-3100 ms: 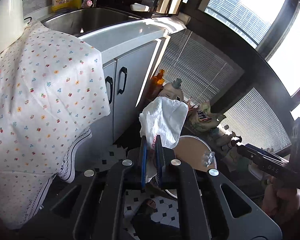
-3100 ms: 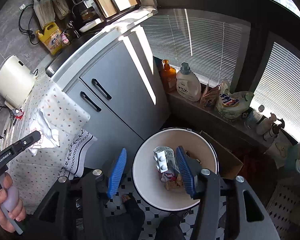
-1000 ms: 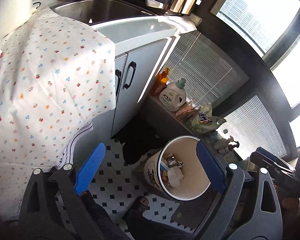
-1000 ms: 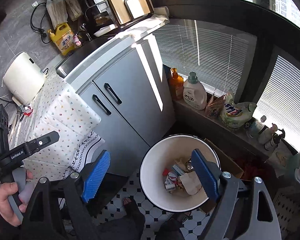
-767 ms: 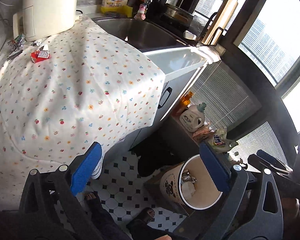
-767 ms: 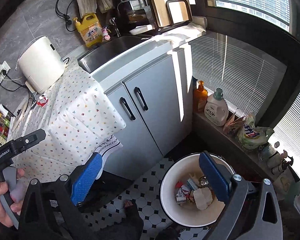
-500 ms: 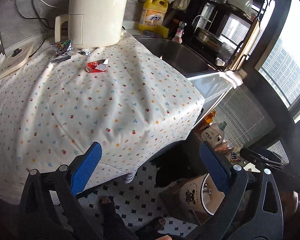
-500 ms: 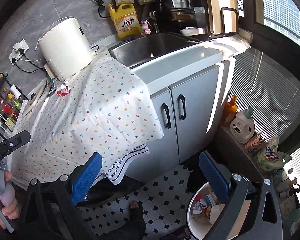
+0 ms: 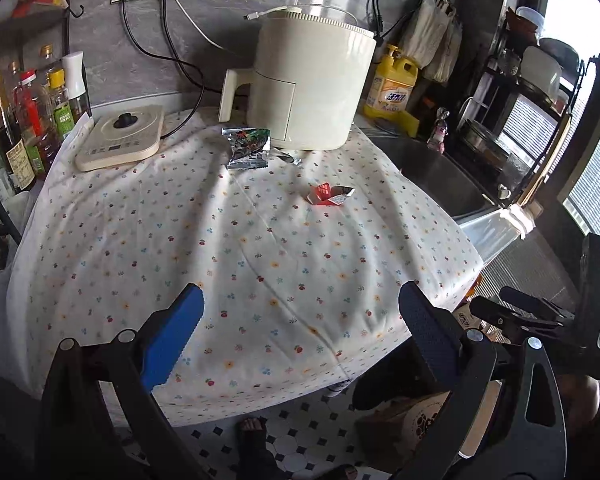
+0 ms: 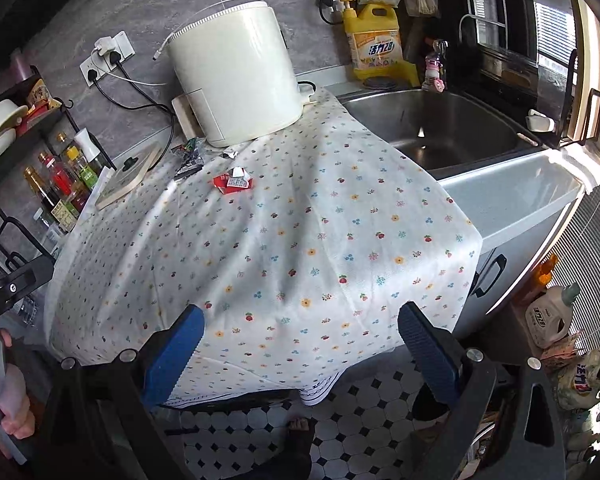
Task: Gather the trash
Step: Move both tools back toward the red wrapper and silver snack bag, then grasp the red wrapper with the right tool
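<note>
We face a kitchen counter [image 9: 260, 264] draped in a floral cloth [image 10: 300, 240], with a grey wall and sockets behind it. A cream appliance [image 9: 312, 80] stands at the rear of the cloth, a flat cream cooktop [image 9: 120, 140] to its left, and a steel sink [image 10: 440, 128] to its right. Two pieces of trash lie on the cloth: a red crumpled wrapper [image 9: 330, 194] near the middle, and a silver-green foil packet [image 9: 247, 147] just in front of the appliance. Both lie well apart from either claw. Our left claw [image 9: 300, 332] stands wide open and empty above the near edge. Our right claw [image 10: 300, 340] likewise stands wide open, nothing between its pads.
</note>
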Available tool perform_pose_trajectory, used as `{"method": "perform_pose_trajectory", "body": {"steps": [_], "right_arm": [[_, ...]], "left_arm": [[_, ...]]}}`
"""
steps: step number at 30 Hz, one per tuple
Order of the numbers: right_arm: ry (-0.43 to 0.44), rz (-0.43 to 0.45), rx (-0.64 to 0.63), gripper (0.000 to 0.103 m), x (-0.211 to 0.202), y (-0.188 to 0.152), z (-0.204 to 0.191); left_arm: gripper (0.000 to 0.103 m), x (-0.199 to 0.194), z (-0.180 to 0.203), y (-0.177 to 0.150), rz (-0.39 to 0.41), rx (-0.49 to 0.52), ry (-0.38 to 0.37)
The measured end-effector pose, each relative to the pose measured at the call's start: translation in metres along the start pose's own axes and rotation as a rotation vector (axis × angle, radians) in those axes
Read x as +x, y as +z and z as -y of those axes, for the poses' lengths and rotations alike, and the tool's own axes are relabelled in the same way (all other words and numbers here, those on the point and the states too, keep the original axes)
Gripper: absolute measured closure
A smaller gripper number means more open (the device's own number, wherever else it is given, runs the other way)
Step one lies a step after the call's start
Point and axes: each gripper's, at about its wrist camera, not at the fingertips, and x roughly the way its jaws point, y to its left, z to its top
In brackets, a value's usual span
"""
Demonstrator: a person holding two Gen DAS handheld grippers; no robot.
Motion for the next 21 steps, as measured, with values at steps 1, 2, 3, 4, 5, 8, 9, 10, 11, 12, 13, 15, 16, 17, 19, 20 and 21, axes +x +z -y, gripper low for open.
{"method": "perform_pose_trajectory", "body": {"steps": [1, 2, 3, 4, 5, 8, 9, 10, 11, 12, 13, 15, 16, 17, 19, 20, 21], "right_arm": [[0.005, 0.0, -0.005, 0.008, 0.004, 0.004, -0.006], [0.011, -0.002, -0.01, 0.008, 0.008, 0.008, -0.012], [0.014, -0.003, -0.014, 0.008, 0.011, 0.012, -0.018], [0.016, -0.002, -0.019, 0.008, 0.015, 0.016, -0.024], [0.015, 0.0, -0.024, 0.008, 0.019, 0.019, -0.029], [0.017, 0.004, -0.036, 0.008, 0.031, 0.03, -0.043], [0.021, 0.005, -0.041, 0.008, 0.036, 0.034, -0.048], [0.026, 0.008, -0.048, 0.008, 0.041, 0.037, -0.052], [0.026, 0.013, -0.053, 0.008, 0.047, 0.04, -0.057], [0.027, 0.011, -0.054, 0.008, 0.054, 0.043, -0.06], [0.028, 0.006, -0.051, 0.008, 0.062, 0.047, -0.063], [0.023, 0.002, -0.045, 0.008, 0.077, 0.054, -0.069], [0.016, 0.003, -0.047, 0.008, 0.083, 0.058, -0.072], [0.011, 0.004, -0.047, 0.009, 0.089, 0.062, -0.075], [0.005, 0.005, -0.047, 0.011, 0.102, 0.071, -0.081], [0.002, 0.004, -0.048, 0.012, 0.108, 0.075, -0.084], [-0.003, 0.001, -0.049, 0.015, 0.115, 0.08, -0.087]], "left_arm": [[0.006, 0.0, -0.007, 0.003, 0.004, -0.009, 0.005], [0.006, 0.001, -0.015, 0.006, 0.007, -0.017, 0.012], [0.006, 0.001, -0.022, 0.008, 0.01, -0.025, 0.017], [0.006, 0.002, -0.028, 0.01, 0.013, -0.032, 0.02], [0.006, 0.003, -0.035, 0.012, 0.017, -0.038, 0.022], [0.006, 0.007, -0.054, 0.02, 0.026, -0.047, 0.027], [0.006, 0.009, -0.061, 0.023, 0.028, -0.049, 0.026], [0.006, 0.011, -0.067, 0.026, 0.029, -0.051, 0.023], [0.006, 0.015, -0.073, 0.029, 0.027, -0.053, 0.021], [0.006, 0.018, -0.079, 0.032, 0.026, -0.054, 0.018], [0.006, 0.021, -0.084, 0.035, 0.026, -0.054, 0.013], [0.006, 0.03, -0.094, 0.043, 0.029, -0.051, 0.002], [0.006, 0.035, -0.099, 0.046, 0.025, -0.05, -0.002], [0.006, 0.041, -0.104, 0.05, 0.019, -0.05, -0.006], [0.006, 0.054, -0.112, 0.057, 0.002, -0.047, -0.01], [0.006, 0.061, -0.115, 0.061, -0.006, -0.045, -0.012], [0.006, 0.067, -0.118, 0.065, -0.012, -0.043, -0.016]]}}
